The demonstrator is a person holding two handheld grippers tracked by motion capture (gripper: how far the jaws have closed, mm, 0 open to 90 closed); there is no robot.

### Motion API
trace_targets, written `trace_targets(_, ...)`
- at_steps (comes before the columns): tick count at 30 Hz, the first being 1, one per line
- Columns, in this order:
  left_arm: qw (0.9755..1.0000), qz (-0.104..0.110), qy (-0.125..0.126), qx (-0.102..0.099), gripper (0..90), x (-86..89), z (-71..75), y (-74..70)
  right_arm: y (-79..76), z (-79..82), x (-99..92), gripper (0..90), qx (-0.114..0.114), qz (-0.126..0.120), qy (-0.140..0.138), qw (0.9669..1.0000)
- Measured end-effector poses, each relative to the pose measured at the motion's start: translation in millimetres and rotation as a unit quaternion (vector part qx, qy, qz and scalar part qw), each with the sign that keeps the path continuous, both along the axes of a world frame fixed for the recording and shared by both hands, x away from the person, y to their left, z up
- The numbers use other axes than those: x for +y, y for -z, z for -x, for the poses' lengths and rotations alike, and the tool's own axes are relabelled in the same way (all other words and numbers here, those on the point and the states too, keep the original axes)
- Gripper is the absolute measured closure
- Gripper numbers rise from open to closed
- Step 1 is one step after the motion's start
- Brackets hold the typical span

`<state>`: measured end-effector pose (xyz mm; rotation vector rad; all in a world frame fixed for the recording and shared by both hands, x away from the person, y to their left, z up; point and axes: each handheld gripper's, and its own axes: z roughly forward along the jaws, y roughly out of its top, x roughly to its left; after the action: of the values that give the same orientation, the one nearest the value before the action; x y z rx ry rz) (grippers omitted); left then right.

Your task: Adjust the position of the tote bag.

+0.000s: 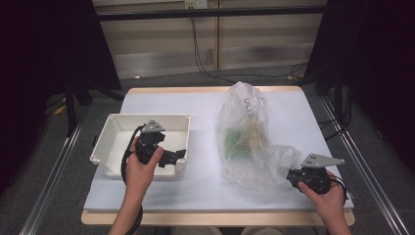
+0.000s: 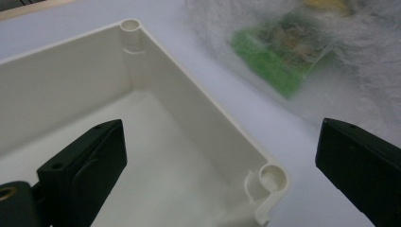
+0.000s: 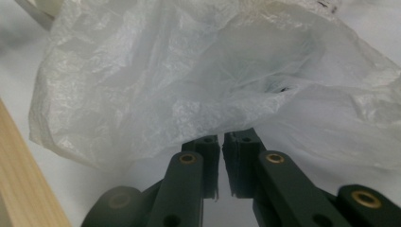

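Note:
A translucent plastic bag (image 1: 247,142) stands crumpled on the white table, right of the middle, with a green packet (image 1: 234,142) inside it. My right gripper (image 1: 288,175) lies low at the bag's near right corner. In the right gripper view its jaws stand nearly together, shut on a fold of the bag (image 3: 189,85) at the fingertips (image 3: 221,137). A white plastic box (image 1: 115,122) sits at the left. My left gripper (image 1: 178,155) hovers open over the box's near right corner (image 2: 272,182), one jaw above the inside and one outside, nothing between them. The bag (image 2: 331,56) and packet (image 2: 279,52) lie beyond.
The table (image 1: 205,186) has a wooden front edge (image 1: 215,219) close to both hands. A bare strip of table separates box and bag. Metal rails (image 1: 54,176) run along both sides, and cables (image 1: 200,49) hang behind the table.

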<state>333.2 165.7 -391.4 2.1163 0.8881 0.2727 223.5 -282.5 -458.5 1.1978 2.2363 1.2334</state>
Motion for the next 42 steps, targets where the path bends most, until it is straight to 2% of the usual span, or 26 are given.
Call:
trace_targets(1, 0.9999, -0.003, 0.012, 0.000, 2.8, -5.5, 0.9, -0.4, -0.8, 0.1, 2.6, 88.3, -0.004, -0.011, -0.001, 0.9999)
trace_targets(4, 0.9997, 0.009, 0.021, -0.003, 2.8, -15.0, 2.4, -1.6, 0.4, -0.6, 5.8, 90.0, -0.001, -0.024, -0.010, 0.9997)
trace_targets(6, 0.9997, 0.017, 0.018, -0.003, 2.6, -19.4, 3.1, -1.7, 1.1, -0.8, 7.1, 90.0, 0.000, -0.023, -0.012, 0.9997)
trace_targets(7, 0.9995, 0.014, 0.027, -0.001, 2.6, -22.1, 3.3, -2.3, 1.8, -0.8, 8.5, 90.0, 0.001, -0.019, -0.012, 0.9997)
trace_targets(8, 0.9992, 0.022, 0.032, 0.002, 2.6, -28.4, 4.4, -1.4, 3.3, -0.7, 11.5, 90.0, 0.003, -0.019, -0.019, 0.9996)
trace_targets(10, 0.9989, 0.024, 0.041, 0.003, 2.6, -32.9, 4.6, -0.8, 3.3, 1.0, 13.9, 90.0, 0.004, -0.020, -0.019, 0.9996)
trace_targets(15, 0.9985, 0.023, 0.050, 0.005, 2.6, -39.2, 5.2, -0.1, 4.3, 3.2, 17.9, 90.0, 0.005, -0.022, -0.023, 0.9995)
trace_targets(17, 0.9977, 0.031, 0.060, 0.003, 2.6, -46.8, 7.8, 0.2, 5.3, 3.7, 20.4, 90.0, 0.005, -0.023, -0.027, 0.9994)
trace_targets(18, 0.9977, 0.031, 0.060, 0.003, 2.6, -46.8, 7.8, 0.2, 5.3, 3.7, 20.4, 90.0, 0.005, -0.023, -0.027, 0.9994)
trace_targets(19, 0.9965, 0.026, 0.079, 0.005, 2.7, -54.5, 10.3, 0.5, 5.6, 4.4, 23.4, 90.0, 0.007, -0.028, -0.030, 0.9991)
trace_targets(21, 0.9963, 0.026, 0.082, 0.003, 3.1, -58.7, 11.4, 1.3, 5.3, 4.5, 26.9, 90.0, 0.006, -0.030, -0.033, 0.9990)
trace_targets(23, 0.9951, 0.014, 0.098, 0.004, 3.6, -66.2, 13.5, 2.7, 4.7, 4.1, 29.6, 90.0, 0.005, -0.027, -0.036, 0.9990)
trace_targets(24, 0.9951, 0.014, 0.098, 0.004, 3.8, -66.2, 13.5, 2.7, 4.7, 4.1, 29.6, 90.0, 0.005, -0.027, -0.036, 0.9990)
trace_targets(25, 0.9950, 0.023, 0.098, 0.001, 3.8, -68.1, 14.1, 4.9, 4.6, 4.2, 30.9, 90.0, 0.006, -0.028, -0.038, 0.9989)
trace_targets(28, 0.9949, 0.011, 0.100, 0.000, 3.9, -70.6, 15.8, 5.3, 5.9, 5.1, 34.9, 90.0, 0.010, -0.028, -0.046, 0.9985)
trace_targets(29, 0.9948, 0.018, 0.100, -0.001, 4.0, -72.4, 16.5, 6.6, 6.4, 5.1, 36.3, 90.0, 0.009, -0.029, -0.047, 0.9985)
trace_targets(31, 0.9946, 0.014, 0.103, -0.003, 4.0, -75.8, 18.2, 7.0, 6.5, 5.6, 39.0, 90.0, 0.010, -0.029, -0.049, 0.9983)
trace_targets(35, 0.9932, 0.008, 0.116, 0.009, 6.0, -82.8, 21.4, 10.1, 6.6, 5.4, 45.2, 90.0, 0.012, -0.029, -0.056, 0.9979)
trace_targets(37, 0.9921, 0.020, 0.123, 0.014, 6.2, -90.0, 24.9, 15.7, 6.5, 4.8, 49.2, 90.0, 0.013, -0.026, -0.060, 0.9978)
trace_targets(39, 0.9916, 0.013, 0.128, 0.017, 6.2, -91.6, 25.7, 15.8, 6.5, 4.6, 50.7, 90.0, 0.013, -0.027, -0.060, 0.9977)
trace_targets(40, 0.9903, 0.019, 0.136, 0.022, 6.2, -95.3, 27.7, 18.3, 6.8, 4.2, 54.3, 90.0, 0.015, -0.026, -0.063, 0.9975)
trace_targets(42, 0.9899, 0.016, 0.139, 0.024, 6.1, -98.6, 30.5, 19.9, 7.6, 4.0, 58.6, 90.0, 0.015, -0.022, -0.069, 0.9972)
